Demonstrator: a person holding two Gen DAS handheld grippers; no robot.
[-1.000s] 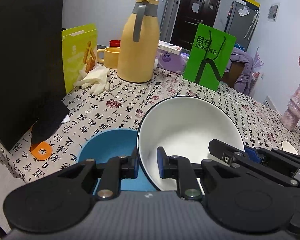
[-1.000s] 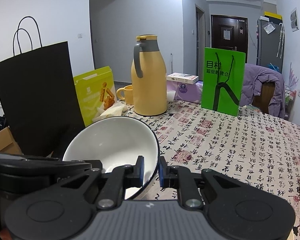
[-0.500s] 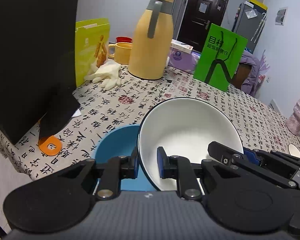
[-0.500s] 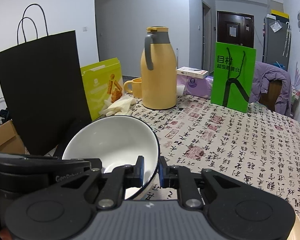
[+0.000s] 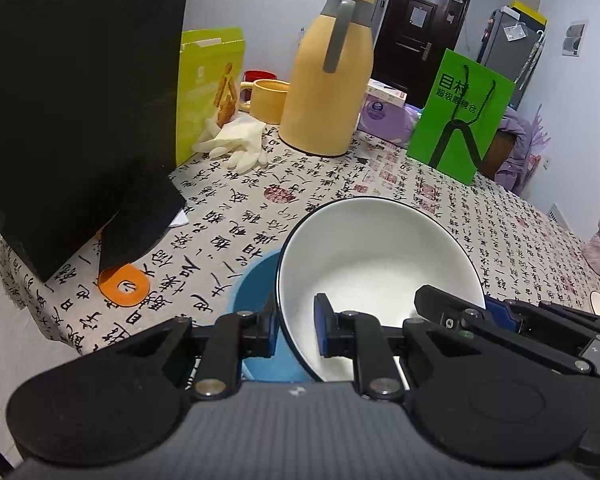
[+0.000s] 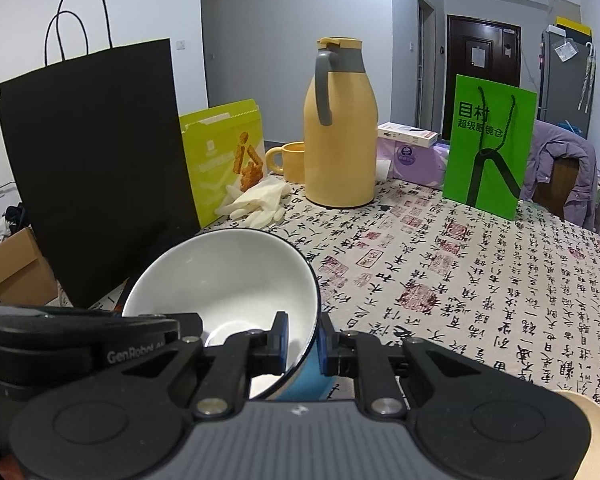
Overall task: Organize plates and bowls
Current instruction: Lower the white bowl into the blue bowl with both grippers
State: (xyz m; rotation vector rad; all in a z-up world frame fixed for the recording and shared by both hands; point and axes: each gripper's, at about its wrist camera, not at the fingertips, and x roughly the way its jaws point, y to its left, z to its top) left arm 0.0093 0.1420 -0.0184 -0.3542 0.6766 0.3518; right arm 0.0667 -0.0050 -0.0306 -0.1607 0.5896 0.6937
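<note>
Left gripper (image 5: 296,330): stayed pinching white bowl (image 5: 376,268) rim at 9 o'clock.
Right gripper (image 6: 302,340): stayed pinching opposite rim.
Change: black bag (image 5: 80,100) loomed nearer.

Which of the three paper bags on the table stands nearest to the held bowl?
The tall black paper bag, close beside the white bowl with a blue outside. The yellow-green snack bag and the bright green bag stand farther back.

We see a bowl (image 5: 380,256) white inside and blue outside, a surface (image 5: 500,240) cloth printed with black calligraphy and red seals, a yellow jug (image 5: 326,80), a black bag (image 6: 96,168), and a green bag (image 6: 488,144).
</note>
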